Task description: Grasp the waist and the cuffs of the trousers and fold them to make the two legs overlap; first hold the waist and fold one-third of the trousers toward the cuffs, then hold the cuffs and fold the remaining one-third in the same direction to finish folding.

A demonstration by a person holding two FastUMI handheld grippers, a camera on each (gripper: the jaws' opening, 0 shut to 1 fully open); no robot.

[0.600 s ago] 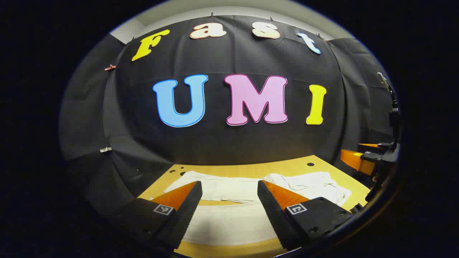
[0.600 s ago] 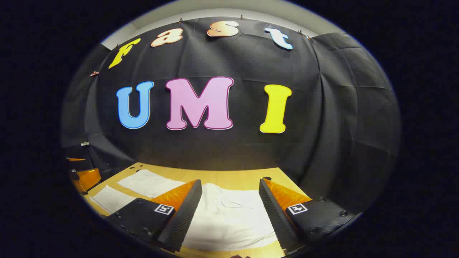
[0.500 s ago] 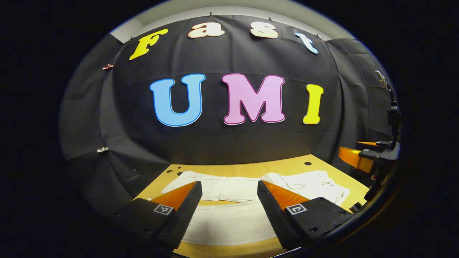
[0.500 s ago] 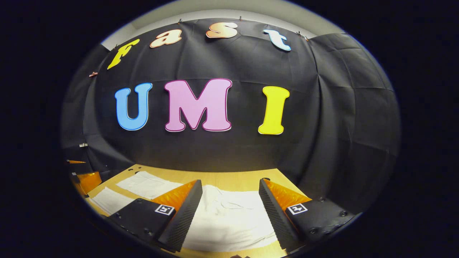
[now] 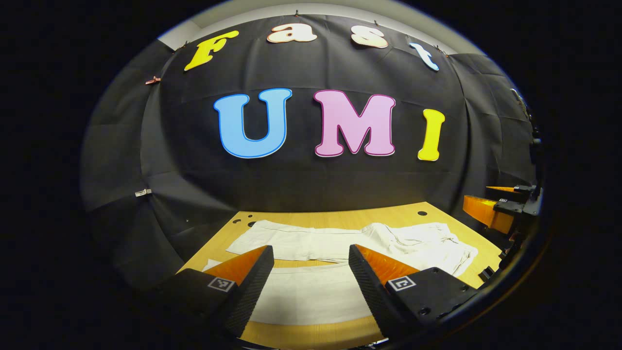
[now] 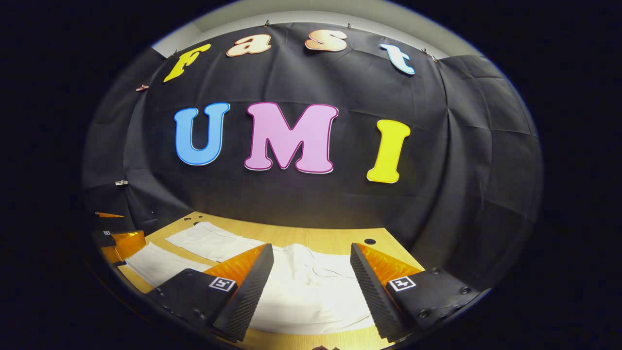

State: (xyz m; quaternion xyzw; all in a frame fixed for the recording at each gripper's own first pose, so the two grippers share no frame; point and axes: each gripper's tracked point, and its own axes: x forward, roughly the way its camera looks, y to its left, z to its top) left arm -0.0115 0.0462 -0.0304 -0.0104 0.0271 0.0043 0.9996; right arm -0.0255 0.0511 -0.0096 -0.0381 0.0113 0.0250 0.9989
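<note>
Trousers: one white pair point(image 5: 340, 243), spread flat on the desk, two legs lying side by side and not overlapped; waist end crumpled toward the right in the left gripper view, also seen in the right gripper view point(image 6: 311, 287).
Desk: one wooden top point(image 5: 340, 218), with a few small dark holes near its far edge.
Left gripper point(image 5: 311, 265): jaws released, spread wide apart, hovering above the near trouser leg, gripping nothing; seen again at the left edge of the right gripper view point(image 6: 119, 241).
Right gripper point(image 6: 312, 262): jaws released, spread wide apart, above the waist end of the trousers, holding nothing; seen again at the right edge of the left gripper view point(image 5: 500, 206).
Count: two grippers, one pair of trousers, one desk.
Backdrop: black cloth wall behind the desk.
</note>
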